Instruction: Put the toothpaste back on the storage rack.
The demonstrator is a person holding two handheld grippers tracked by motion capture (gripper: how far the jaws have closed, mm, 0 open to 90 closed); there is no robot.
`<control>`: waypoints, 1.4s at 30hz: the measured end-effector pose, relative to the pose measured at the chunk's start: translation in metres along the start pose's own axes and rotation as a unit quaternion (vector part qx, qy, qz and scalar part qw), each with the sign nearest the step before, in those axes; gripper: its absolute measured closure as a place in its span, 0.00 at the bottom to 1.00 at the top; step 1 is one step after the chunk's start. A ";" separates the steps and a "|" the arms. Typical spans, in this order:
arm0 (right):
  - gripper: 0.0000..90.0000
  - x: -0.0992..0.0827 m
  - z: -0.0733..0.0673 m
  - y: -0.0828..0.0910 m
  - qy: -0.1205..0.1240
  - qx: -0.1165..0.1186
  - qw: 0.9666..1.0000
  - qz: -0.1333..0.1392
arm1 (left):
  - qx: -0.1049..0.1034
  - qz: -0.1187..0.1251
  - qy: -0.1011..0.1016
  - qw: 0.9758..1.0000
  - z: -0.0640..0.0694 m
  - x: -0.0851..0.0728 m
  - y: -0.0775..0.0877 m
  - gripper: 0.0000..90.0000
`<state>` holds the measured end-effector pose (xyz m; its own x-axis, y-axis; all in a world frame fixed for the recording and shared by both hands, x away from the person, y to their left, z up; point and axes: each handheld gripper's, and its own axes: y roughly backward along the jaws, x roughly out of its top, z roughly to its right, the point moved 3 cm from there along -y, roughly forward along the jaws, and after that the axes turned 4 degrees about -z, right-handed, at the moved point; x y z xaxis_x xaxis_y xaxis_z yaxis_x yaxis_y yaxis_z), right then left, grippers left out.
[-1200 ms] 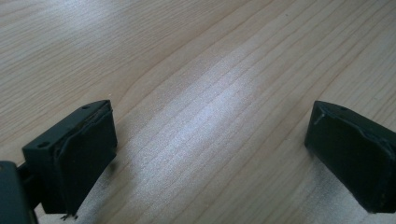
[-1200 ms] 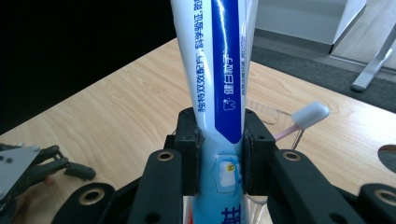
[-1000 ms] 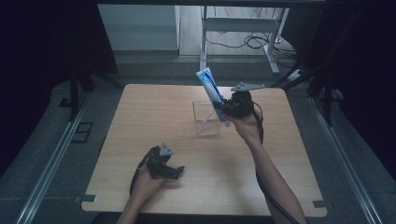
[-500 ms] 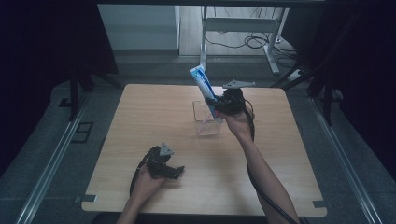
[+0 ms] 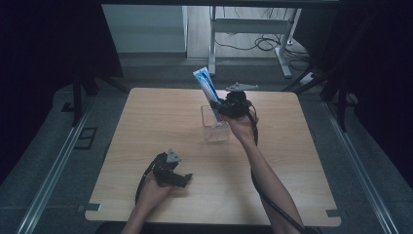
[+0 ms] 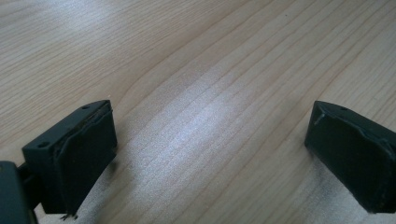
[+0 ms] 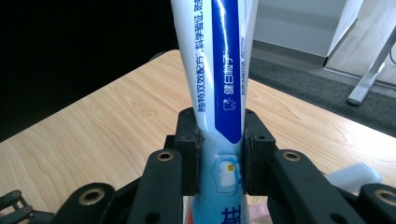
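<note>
Right gripper (image 5: 220, 111) clamping toothpaste tube (image 5: 207, 90) above clear cup (image 5: 215, 127). Left gripper (image 5: 181, 179) wide, empty on desk (image 5: 146, 122). Likely next: lowering tube into cup.

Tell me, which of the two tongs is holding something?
The right tongs, above the clear container, are clamped on the blue-and-white toothpaste tube. The left tongs stand open over bare table.

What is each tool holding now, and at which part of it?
The right tool grips the toothpaste tube near its lower end, over the clear cup. The left tool holds nothing.
</note>
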<state>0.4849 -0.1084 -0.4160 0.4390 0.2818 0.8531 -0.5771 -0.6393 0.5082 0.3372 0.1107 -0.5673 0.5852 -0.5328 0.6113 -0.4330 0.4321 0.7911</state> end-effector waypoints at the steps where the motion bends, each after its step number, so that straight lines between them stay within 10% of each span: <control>1: 0.80 0.000 0.000 -0.002 0.000 0.001 1.000 0.000 | 0.000 0.000 0.000 1.000 0.000 0.000 0.000 0.03; 42: 0.80 -0.035 0.009 -0.044 0.023 -0.023 0.999 -0.019 | -0.002 -0.001 0.001 1.000 0.000 0.001 0.000 0.03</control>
<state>0.5015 -0.0969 -0.4691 0.4295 0.3377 0.8375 -0.5922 -0.5948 0.5435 0.3375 0.1101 -0.5672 0.5867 -0.5324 0.6102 -0.4290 0.4346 0.7918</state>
